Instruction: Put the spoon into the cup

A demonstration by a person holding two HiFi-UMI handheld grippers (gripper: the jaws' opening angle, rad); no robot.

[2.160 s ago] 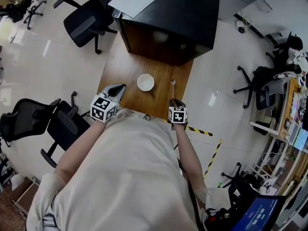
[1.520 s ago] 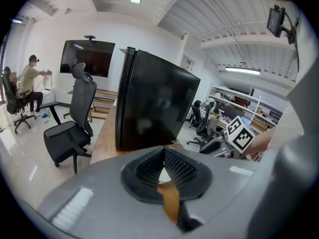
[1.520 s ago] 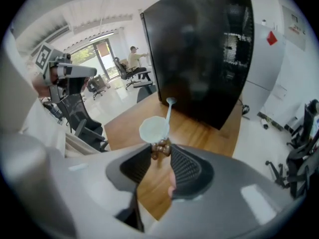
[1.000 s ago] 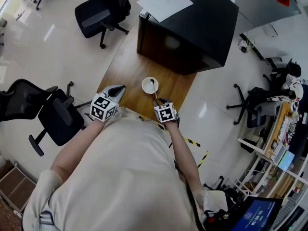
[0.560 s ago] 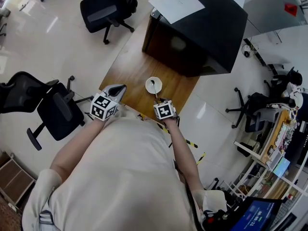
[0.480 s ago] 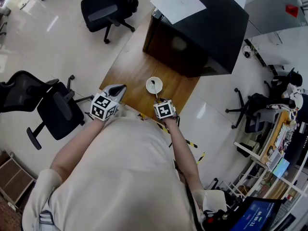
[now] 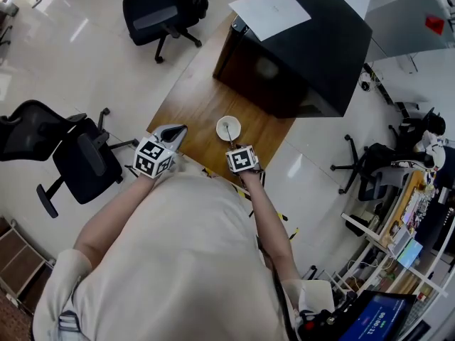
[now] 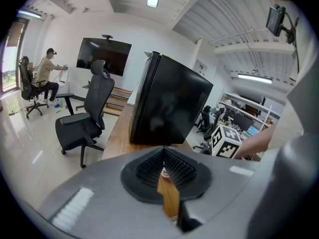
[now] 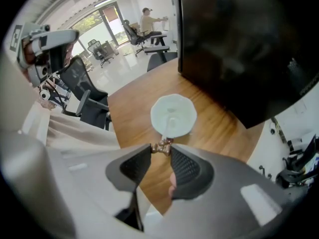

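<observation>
Holding the spoon (image 9: 167, 126) by its handle tip in the right gripper (image 9: 160, 148), scoop end down in the cup (image 9: 155, 116); left gripper (image 8: 164, 152) closed, empty; might tip the cup if pulled sideways.

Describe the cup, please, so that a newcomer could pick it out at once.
On the wooden table, just in front of the big black box, stands a small white cup. It is the only dish there, and a spoon stands in it.
</observation>
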